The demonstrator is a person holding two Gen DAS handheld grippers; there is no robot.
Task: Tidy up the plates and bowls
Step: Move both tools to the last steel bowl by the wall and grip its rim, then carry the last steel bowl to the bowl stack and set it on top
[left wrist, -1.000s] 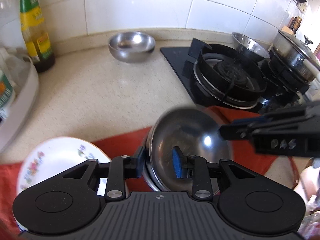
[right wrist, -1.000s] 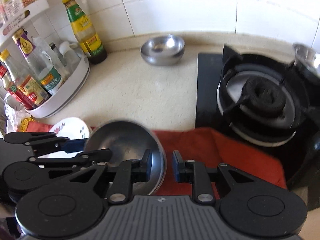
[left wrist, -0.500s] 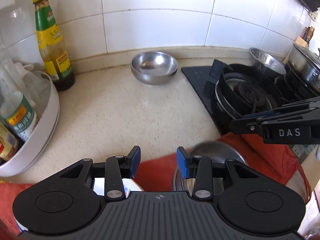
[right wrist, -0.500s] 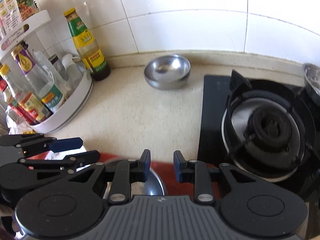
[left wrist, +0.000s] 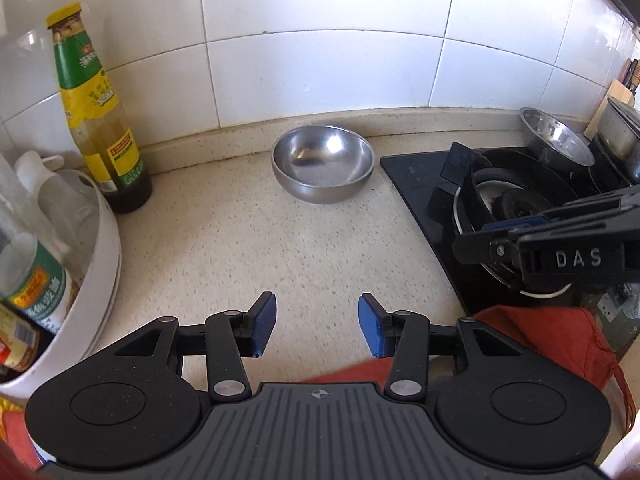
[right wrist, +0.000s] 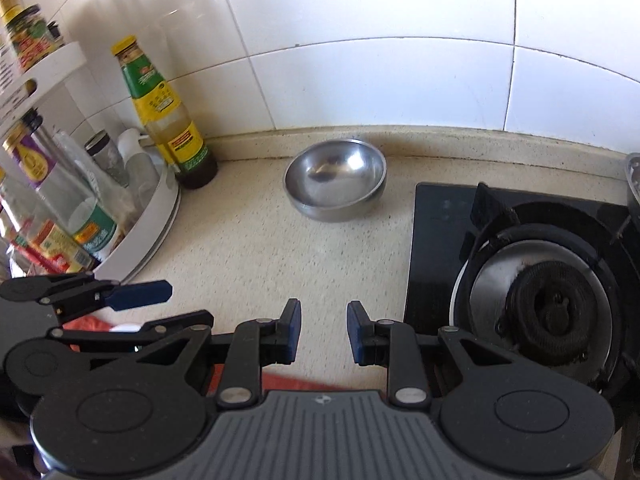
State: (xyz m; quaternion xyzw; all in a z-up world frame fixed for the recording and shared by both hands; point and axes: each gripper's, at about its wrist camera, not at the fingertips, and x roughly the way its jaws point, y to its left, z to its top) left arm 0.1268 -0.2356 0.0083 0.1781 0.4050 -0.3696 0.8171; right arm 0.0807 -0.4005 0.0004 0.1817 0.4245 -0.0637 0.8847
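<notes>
A steel bowl (left wrist: 323, 169) stands on the beige counter against the tiled wall; it also shows in the right wrist view (right wrist: 336, 179). My left gripper (left wrist: 317, 329) is open and empty, held above the counter's front, well short of the bowl. My right gripper (right wrist: 323, 333) is open and empty, beside the left one, which shows at its left (right wrist: 120, 300). The right gripper shows side-on over the stove in the left wrist view (left wrist: 560, 248). Another steel bowl (left wrist: 556, 142) sits behind the burner. The plate and bowls on the red cloth (left wrist: 544, 344) are hidden under the grippers.
A sauce bottle (left wrist: 100, 120) stands at the wall, left of the bowl. A white turntable rack (right wrist: 136, 232) with several bottles is at the left. A black gas stove (right wrist: 540, 292) is at the right, with a pot (left wrist: 620, 132) behind it.
Both grippers have lifted and moved forward off the red cloth towards the wall. The stacked steel bowl and flowered plate dropped out of view. The left jaws let go of the bowl's rim.
</notes>
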